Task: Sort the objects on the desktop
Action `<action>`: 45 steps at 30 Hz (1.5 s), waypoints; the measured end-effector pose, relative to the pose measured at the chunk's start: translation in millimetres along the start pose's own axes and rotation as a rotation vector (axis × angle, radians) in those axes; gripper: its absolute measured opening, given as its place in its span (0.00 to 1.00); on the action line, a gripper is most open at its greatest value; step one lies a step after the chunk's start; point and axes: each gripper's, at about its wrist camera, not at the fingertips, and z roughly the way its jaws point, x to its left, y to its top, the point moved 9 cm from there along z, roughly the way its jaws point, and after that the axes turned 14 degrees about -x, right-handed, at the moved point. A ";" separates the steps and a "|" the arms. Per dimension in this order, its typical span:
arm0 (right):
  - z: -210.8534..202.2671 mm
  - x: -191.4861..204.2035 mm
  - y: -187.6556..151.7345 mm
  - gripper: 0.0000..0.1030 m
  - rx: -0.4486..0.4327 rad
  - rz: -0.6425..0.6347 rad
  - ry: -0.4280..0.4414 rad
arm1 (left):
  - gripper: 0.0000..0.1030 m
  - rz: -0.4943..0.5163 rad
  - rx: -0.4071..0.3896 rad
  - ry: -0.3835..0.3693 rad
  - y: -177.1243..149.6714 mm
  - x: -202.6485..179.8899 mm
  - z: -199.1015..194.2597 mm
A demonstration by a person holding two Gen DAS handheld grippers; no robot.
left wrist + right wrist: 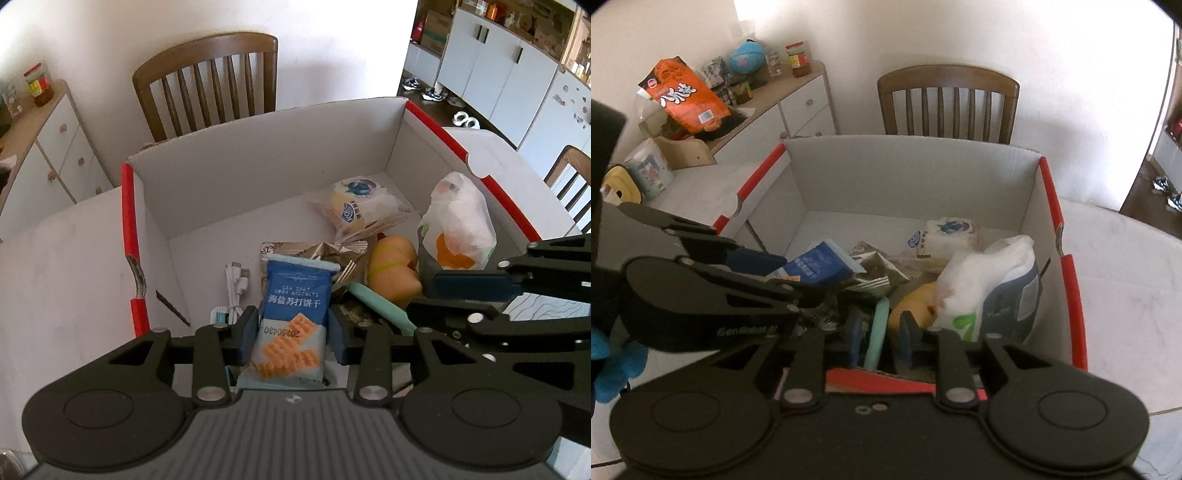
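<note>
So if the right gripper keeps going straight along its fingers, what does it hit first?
Most likely the mint-green stick lying between the right gripper fingers, with the pads apparently off it. Beyond it sits the yellow toy in the box; depth is unclear.

Biscuit packet in the left gripper (pixel 291 328) over the box

The blue packet (pixel 293 314) sits between both pads – below it the box (pixel 258 147) holds a white cable (pixel 236 286), a wrapped bun (pixel 360 208) and a white bag (pixel 460 221).
</note>
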 end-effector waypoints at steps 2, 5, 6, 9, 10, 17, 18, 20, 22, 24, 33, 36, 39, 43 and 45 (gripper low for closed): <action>-4.4 1.1 2.6 0.25 -0.006 -0.003 0.012 | 0.42 -0.004 -0.011 0.009 0.9 1.7 -2.1; -11.6 1.1 6.3 0.32 -0.018 -0.005 0.014 | 0.53 -0.013 -0.023 0.012 2.6 2.6 -6.4; -14.0 1.0 6.7 0.33 -0.020 -0.007 0.015 | 0.54 -0.017 -0.028 0.008 3.7 2.2 -8.5; -21.5 0.8 7.3 0.35 -0.023 -0.010 0.023 | 0.55 -0.026 -0.041 0.005 6.7 1.2 -15.3; -23.5 0.7 7.4 0.35 -0.023 -0.011 0.025 | 0.55 -0.027 -0.043 0.005 7.6 0.6 -17.0; -37.0 2.6 11.0 0.37 -0.039 -0.012 0.027 | 0.55 -0.018 -0.065 -0.002 14.2 -6.8 -32.2; -38.8 2.7 11.5 0.37 -0.042 -0.012 0.026 | 0.55 -0.016 -0.069 -0.001 15.2 -7.9 -35.3; -42.1 3.3 13.2 0.38 -0.047 -0.010 0.024 | 0.55 -0.015 -0.076 -0.003 17.5 -9.6 -40.3; -45.7 5.1 15.6 0.38 -0.054 -0.012 0.023 | 0.55 -0.013 -0.085 -0.002 19.6 -10.9 -46.4; -49.7 4.8 16.7 0.38 -0.061 -0.013 0.023 | 0.55 -0.012 -0.094 -0.003 21.3 -12.3 -53.1; -66.8 3.4 20.5 0.41 -0.082 -0.021 0.010 | 0.55 -0.013 -0.136 -0.003 24.3 -18.6 -81.9; -70.8 2.7 19.8 0.42 -0.083 -0.027 0.009 | 0.55 -0.009 -0.146 0.007 23.2 -20.1 -91.0; -76.4 3.0 18.6 0.44 -0.085 -0.027 0.012 | 0.55 -0.010 -0.148 0.013 20.2 -21.8 -98.6; -84.1 2.9 15.7 0.47 -0.091 -0.028 0.013 | 0.63 -0.012 -0.148 0.015 14.7 -21.7 -107.2; -87.9 2.2 14.2 0.52 -0.096 -0.026 0.017 | 0.65 -0.016 -0.151 0.015 12.1 -21.4 -111.3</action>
